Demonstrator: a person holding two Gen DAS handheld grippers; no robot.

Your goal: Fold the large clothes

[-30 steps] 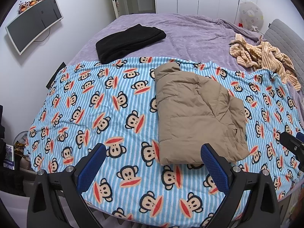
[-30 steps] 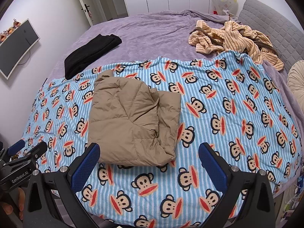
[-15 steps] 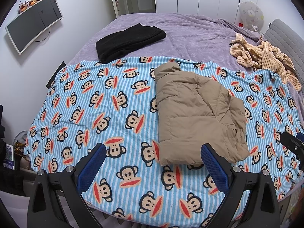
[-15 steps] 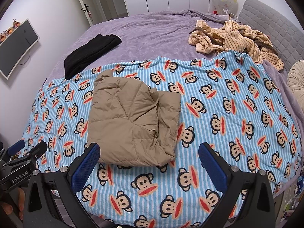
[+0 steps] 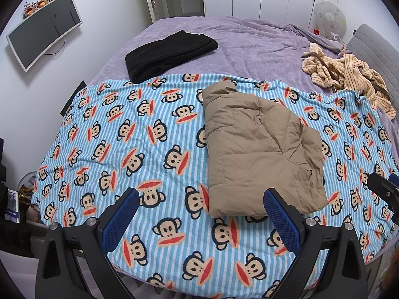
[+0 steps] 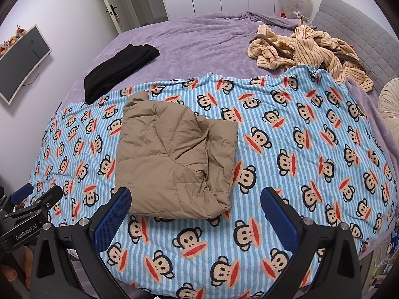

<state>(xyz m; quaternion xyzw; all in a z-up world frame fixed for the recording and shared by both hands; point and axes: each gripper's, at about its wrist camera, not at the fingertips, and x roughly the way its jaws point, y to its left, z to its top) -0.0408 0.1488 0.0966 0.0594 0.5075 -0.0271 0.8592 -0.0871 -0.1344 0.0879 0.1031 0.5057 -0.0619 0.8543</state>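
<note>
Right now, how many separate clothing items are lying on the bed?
3. A folded tan puffer jacket lies on the monkey-print blanket; a folded black garment sits far left; a crumpled striped beige pile, possibly more than one piece, sits far right.

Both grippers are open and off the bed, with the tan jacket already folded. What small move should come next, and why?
Probably reach the right gripper toward the crumpled striped garment by the headboard. The tan puffer jacket already lies folded on the monkey-print blanket, the black garment looks folded too, and both grippers are open, holding nothing.
</note>
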